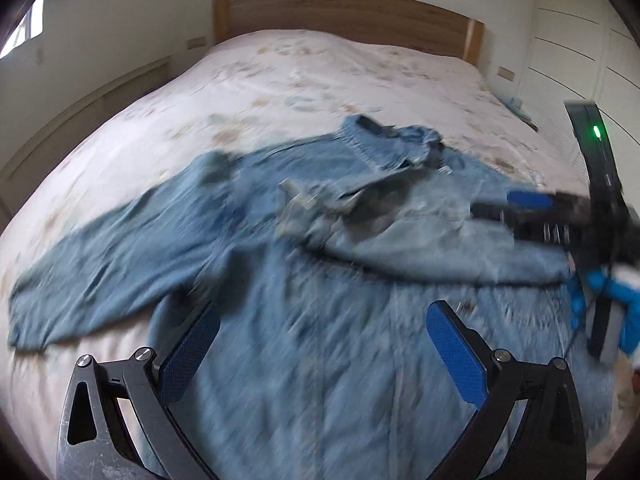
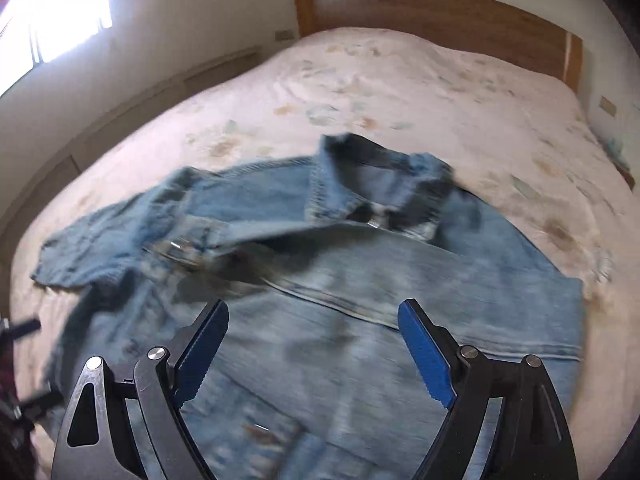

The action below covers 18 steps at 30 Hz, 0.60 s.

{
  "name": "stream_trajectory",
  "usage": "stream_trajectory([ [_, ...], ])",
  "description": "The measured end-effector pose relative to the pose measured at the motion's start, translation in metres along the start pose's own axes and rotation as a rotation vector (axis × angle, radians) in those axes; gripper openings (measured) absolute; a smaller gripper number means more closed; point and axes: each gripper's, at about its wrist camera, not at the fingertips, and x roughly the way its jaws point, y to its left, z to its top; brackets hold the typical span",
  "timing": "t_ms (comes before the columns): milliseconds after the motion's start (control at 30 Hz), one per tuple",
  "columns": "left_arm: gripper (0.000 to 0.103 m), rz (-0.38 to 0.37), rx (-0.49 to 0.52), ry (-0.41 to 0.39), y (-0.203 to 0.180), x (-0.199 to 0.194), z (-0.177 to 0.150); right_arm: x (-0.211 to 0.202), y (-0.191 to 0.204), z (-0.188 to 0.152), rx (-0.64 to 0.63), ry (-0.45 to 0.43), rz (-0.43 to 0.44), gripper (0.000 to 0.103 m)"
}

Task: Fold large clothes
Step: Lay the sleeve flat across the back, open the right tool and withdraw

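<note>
A blue denim jacket lies spread on the bed, collar toward the headboard. Its left sleeve stretches out to the left; its right sleeve is folded across the chest. My left gripper is open and empty, just above the jacket's lower body. My right gripper is open and empty above the jacket, over the folded sleeve. It also shows from the side in the left wrist view, at the right. Both views are motion-blurred.
The bed has a pale floral cover and a wooden headboard. A low wooden ledge runs along the left wall under a window. White wardrobe doors stand at the right.
</note>
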Motion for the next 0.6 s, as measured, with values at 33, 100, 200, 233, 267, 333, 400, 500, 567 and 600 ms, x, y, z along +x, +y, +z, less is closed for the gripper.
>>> stream_trajectory([
  [33,0.102,-0.016,0.014,0.002,-0.008,0.014,0.01,0.004,-0.008,-0.004,-0.003,0.01,-0.013,0.088],
  [100,0.102,-0.041,0.046,0.01,-0.025,0.047,0.031,0.009,-0.026,-0.015,-0.01,0.038,-0.034,0.088],
  [200,0.102,-0.045,0.077,0.052,-0.042,0.098,0.046,0.022,-0.05,-0.033,-0.008,0.113,-0.046,0.088],
  [233,0.102,-0.033,0.079,0.07,-0.042,0.111,0.047,0.027,-0.056,-0.039,-0.006,0.139,-0.045,0.088],
  [267,0.102,-0.006,0.074,0.097,-0.038,0.129,0.046,0.031,-0.063,-0.045,-0.006,0.164,-0.043,0.088],
  [333,0.102,0.042,0.104,0.103,-0.033,0.144,0.043,0.026,-0.075,-0.056,-0.025,0.163,-0.019,0.088],
  [400,0.102,0.054,0.151,0.091,-0.032,0.148,0.042,0.018,-0.085,-0.063,-0.055,0.172,-0.04,0.088],
  [500,0.102,0.046,0.154,0.085,-0.029,0.142,0.047,0.007,-0.105,-0.074,-0.046,0.187,-0.06,0.088],
  [567,0.102,0.019,0.138,0.047,-0.029,0.127,0.055,-0.004,-0.111,-0.075,-0.045,0.179,-0.077,0.088],
  [600,0.102,0.009,0.134,0.024,-0.033,0.121,0.061,-0.011,-0.111,-0.071,-0.049,0.163,-0.084,0.088],
])
